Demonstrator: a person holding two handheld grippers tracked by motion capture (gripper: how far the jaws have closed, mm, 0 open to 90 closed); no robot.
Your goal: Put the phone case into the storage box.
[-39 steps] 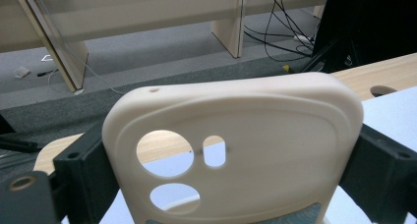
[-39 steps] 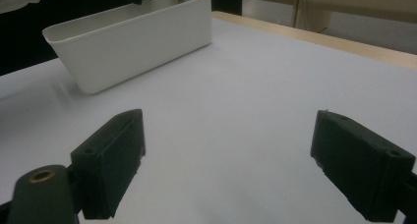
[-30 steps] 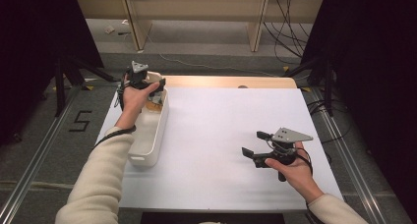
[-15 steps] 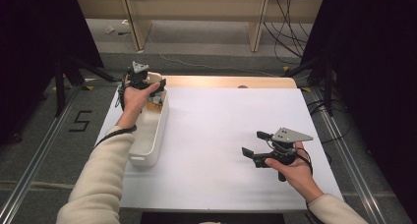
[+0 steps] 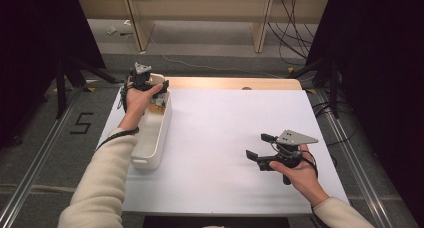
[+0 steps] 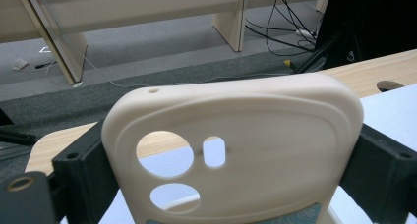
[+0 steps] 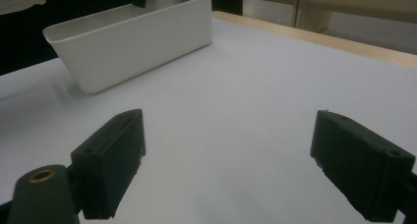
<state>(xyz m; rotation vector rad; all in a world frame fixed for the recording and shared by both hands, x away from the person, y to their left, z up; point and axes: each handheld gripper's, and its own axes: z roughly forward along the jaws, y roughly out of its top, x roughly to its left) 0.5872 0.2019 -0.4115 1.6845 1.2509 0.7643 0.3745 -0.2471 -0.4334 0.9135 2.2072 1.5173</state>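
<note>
A cream phone case [image 6: 255, 130] with camera cut-outs stands upright between the two black jaws of my left gripper [image 6: 233, 160], which is shut on its sides. In the high view my left gripper [image 5: 145, 83] hovers over the far end of a long white bin [image 5: 155, 138] at the table's left. My right gripper [image 5: 256, 146] rests low over the white table sheet [image 5: 220, 133] at the near right, open, with nothing between its jaws [image 7: 231, 150]. The right gripper view has the white bin [image 7: 137, 37] farther off.
The bin's far end holds some small items I cannot make out. A wooden strip [image 5: 235, 83] borders the table's far edge. Metal rails run along the floor on both sides, and cables lie on the floor beyond the table.
</note>
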